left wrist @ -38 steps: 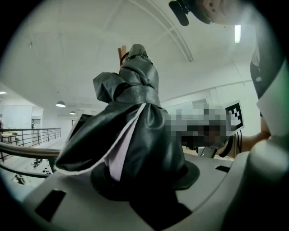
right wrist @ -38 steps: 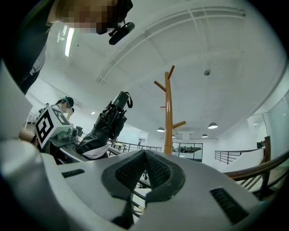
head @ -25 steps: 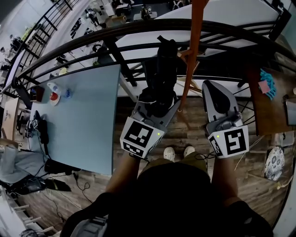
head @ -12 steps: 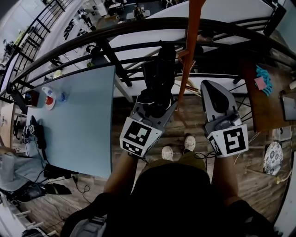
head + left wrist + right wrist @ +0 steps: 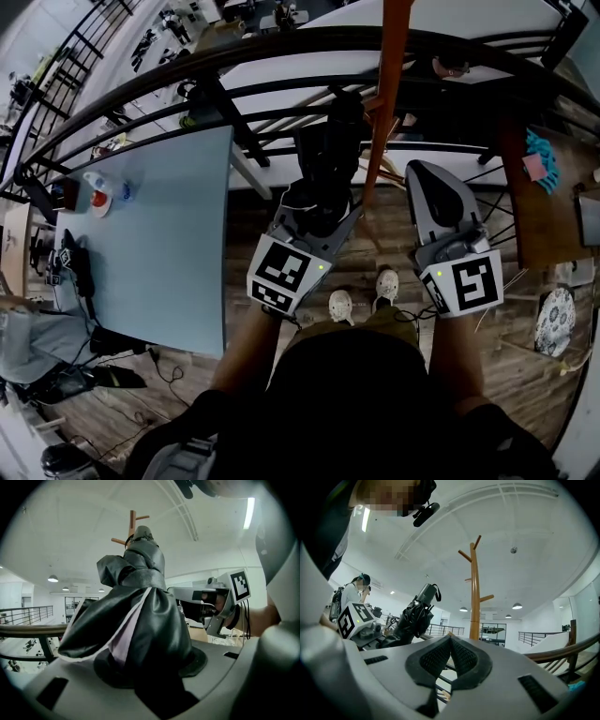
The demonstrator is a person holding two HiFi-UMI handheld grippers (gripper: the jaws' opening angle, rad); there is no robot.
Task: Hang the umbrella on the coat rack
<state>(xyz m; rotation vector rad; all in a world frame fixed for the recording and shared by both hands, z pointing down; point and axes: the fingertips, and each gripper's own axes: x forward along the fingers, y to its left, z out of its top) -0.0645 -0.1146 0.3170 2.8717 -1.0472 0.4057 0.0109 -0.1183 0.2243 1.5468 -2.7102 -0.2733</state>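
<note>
Two grippers share this step, and only one is loaded. Nearest, left of the coat rack, the left gripper is clamped on the lower, bunched fabric of the folded black umbrella. The umbrella stands roughly upright from the jaws, and its upper end sits close beside the rack's orange pole without visibly touching it. On the rack's other side the right gripper has its pads pressed together on nothing. Beyond the rack run the dark railing and the open hall below.

The step in hand appears to be the approach to a peg. What looks like a small strap loop shows at the umbrella's top end in the right gripper view. A good lift would probably carry that loop above an upward-angled peg, then lower it until the peg takes the weight, and only afterwards release. The empty gripper could steady the loop.

Compared with a second ago, the umbrella's top lies nearer the pole, the shoes have shifted, and the clamp is unchanged.
</note>
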